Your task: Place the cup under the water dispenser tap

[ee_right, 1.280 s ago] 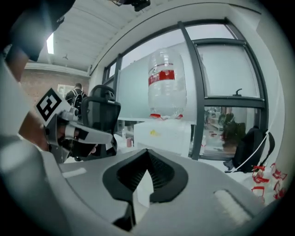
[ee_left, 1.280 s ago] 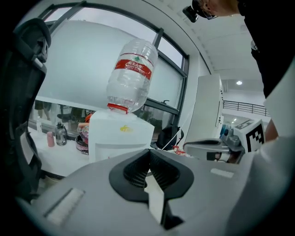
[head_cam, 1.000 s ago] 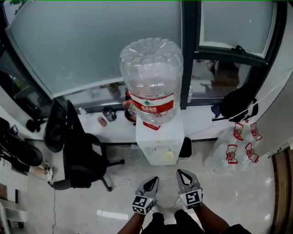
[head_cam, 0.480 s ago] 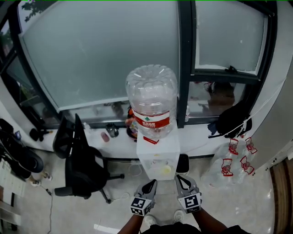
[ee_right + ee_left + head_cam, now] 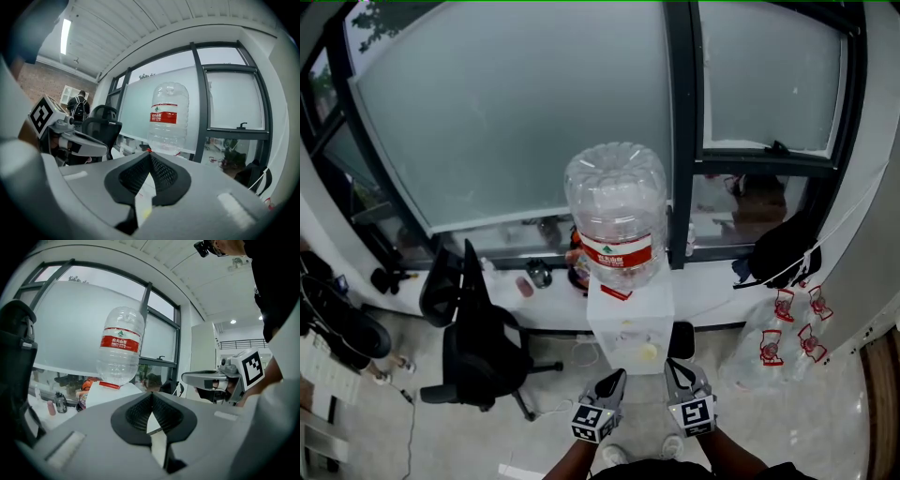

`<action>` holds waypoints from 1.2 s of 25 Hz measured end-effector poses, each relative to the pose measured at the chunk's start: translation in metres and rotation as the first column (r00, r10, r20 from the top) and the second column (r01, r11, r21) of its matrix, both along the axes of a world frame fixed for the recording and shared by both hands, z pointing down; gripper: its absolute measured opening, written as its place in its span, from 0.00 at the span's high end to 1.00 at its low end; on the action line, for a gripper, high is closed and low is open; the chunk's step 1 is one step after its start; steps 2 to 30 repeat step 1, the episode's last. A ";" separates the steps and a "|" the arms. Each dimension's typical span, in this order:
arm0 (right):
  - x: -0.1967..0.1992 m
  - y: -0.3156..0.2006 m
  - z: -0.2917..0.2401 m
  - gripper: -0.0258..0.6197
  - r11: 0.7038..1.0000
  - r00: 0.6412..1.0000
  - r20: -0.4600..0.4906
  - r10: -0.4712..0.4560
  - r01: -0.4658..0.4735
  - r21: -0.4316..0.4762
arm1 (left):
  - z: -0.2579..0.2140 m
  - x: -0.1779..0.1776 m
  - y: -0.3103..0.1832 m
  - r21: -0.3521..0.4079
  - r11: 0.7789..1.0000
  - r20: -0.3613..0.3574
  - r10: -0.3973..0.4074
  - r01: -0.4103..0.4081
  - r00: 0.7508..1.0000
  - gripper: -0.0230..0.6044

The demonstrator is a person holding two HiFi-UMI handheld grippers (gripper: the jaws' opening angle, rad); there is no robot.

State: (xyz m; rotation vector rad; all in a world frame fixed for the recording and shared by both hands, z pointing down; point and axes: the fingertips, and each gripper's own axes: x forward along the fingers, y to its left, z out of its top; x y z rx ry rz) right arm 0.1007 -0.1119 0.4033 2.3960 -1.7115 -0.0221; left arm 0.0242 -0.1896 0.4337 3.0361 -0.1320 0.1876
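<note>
Dispenser front, hardly seen
Our own jaws cover most of the water dispenser [image 5: 630,323] in both gripper views; from above, its taps [image 5: 641,348] are too small to tell.

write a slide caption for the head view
Shut and empty, the left gripper and right gripper face a water dispenser beside a black office chair at the window.

Large frosted windows [image 5: 525,122] in dark frames fill the far wall, with a white ledge [image 5: 553,307] below them. A black office chair [image 5: 478,347] stands on the pale glossy floor [image 5: 422,431]. A strip light [image 5: 64,29] shines overhead.
</note>
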 end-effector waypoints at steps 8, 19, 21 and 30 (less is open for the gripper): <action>0.002 0.001 0.000 0.96 1.000 1.000 -0.002 0.003 -0.003 0.001 | -0.001 0.001 0.000 0.000 1.000 -0.001 -0.001 0.001 1.000 0.94; 0.002 0.001 0.000 0.96 1.000 1.000 -0.002 0.003 -0.003 0.001 | -0.001 0.001 0.000 0.000 1.000 -0.001 -0.001 0.001 1.000 0.94; 0.002 0.001 0.000 0.96 1.000 1.000 -0.002 0.003 -0.003 0.001 | -0.001 0.001 0.000 0.000 1.000 -0.001 -0.001 0.001 1.000 0.94; 0.002 0.001 0.000 0.96 1.000 1.000 -0.002 0.003 -0.003 0.001 | -0.001 0.001 0.000 0.000 1.000 -0.001 -0.001 0.001 1.000 0.94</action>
